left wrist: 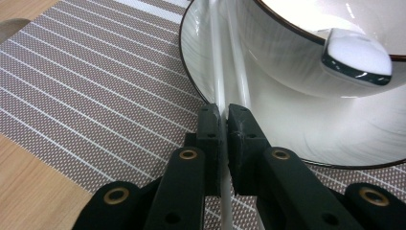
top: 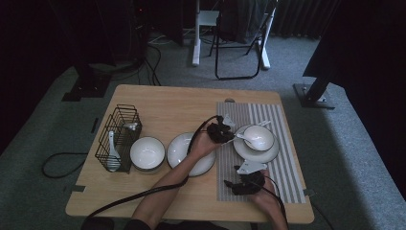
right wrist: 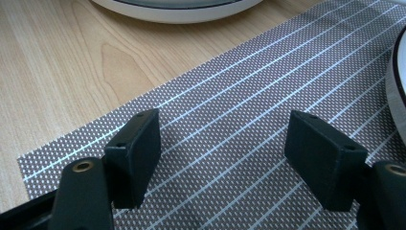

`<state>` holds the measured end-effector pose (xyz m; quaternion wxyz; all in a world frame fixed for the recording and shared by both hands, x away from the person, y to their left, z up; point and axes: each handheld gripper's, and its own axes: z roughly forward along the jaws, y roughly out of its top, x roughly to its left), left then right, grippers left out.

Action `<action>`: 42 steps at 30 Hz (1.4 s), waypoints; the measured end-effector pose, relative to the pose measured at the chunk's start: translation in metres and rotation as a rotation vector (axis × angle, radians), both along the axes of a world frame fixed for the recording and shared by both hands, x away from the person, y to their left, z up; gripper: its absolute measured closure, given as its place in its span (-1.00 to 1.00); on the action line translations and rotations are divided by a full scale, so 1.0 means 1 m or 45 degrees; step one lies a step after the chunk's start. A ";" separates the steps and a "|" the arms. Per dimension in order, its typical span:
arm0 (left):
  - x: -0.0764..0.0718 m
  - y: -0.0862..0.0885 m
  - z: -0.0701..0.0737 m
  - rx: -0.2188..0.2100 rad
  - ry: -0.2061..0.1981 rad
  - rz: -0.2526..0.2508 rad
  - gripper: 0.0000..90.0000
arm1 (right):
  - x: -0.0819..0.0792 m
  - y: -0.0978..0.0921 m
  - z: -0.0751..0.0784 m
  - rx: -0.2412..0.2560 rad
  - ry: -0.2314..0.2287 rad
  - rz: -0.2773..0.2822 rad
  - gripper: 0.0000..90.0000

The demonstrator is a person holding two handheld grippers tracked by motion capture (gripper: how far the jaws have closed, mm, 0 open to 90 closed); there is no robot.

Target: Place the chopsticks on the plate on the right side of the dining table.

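Starting at our far left in the high view, a wire basket [top: 119, 136] holds a white spoon [top: 111, 152], its contents otherwise too small to make out. Next come an empty bowl [top: 147, 153] and a large plate [top: 181, 149], the plate partly covered by our left forearm.

Our left gripper [top: 229, 136] is clenched on a thin white spoon handle [left wrist: 218, 72]; in the left gripper view the handle runs straight ahead from the jaws over the rim of a plate [left wrist: 297, 124] and up against a bowl [left wrist: 292, 52]. The spoon's head [left wrist: 356, 57] rests on the bowl's rim, ahead and right of the jaws. The bowl is cut off at the top.

Our right gripper [right wrist: 222, 160] hangs released over the striped mat [right wrist: 230, 115], jaws wide apart with nothing between them; a plate's edge is cut off beyond them.
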<state>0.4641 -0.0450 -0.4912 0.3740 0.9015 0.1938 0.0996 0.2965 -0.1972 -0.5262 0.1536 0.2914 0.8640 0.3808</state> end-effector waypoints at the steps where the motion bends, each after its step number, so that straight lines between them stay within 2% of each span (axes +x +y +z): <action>1: 0.000 0.001 0.001 -0.002 0.002 -0.005 0.84 | 0.000 0.000 0.000 0.000 -0.001 0.000 -0.38; 6: 0.001 0.003 0.004 -0.031 0.004 -0.011 0.79 | 0.000 0.000 0.000 0.001 -0.001 0.000 -0.38; 12: 0.000 0.008 0.007 -0.038 0.007 -0.013 0.76 | 0.000 0.000 0.000 -0.001 -0.003 0.000 -0.38; 18: 0.000 0.015 0.013 -0.074 0.010 0.007 0.76 | 0.000 0.000 0.000 -0.002 -0.004 0.001 -0.38; 26: -0.008 0.027 0.017 -0.096 0.019 0.025 0.75 | 0.000 0.000 0.000 -0.002 -0.004 0.001 -0.38; 34: -0.019 0.033 0.021 -0.135 0.042 0.020 0.53 | 0.000 0.000 0.000 -0.001 -0.003 0.000 -0.38; 42: -0.027 0.029 0.022 -0.118 0.044 0.007 0.33 | 0.000 0.000 0.000 -0.001 -0.005 0.001 -0.38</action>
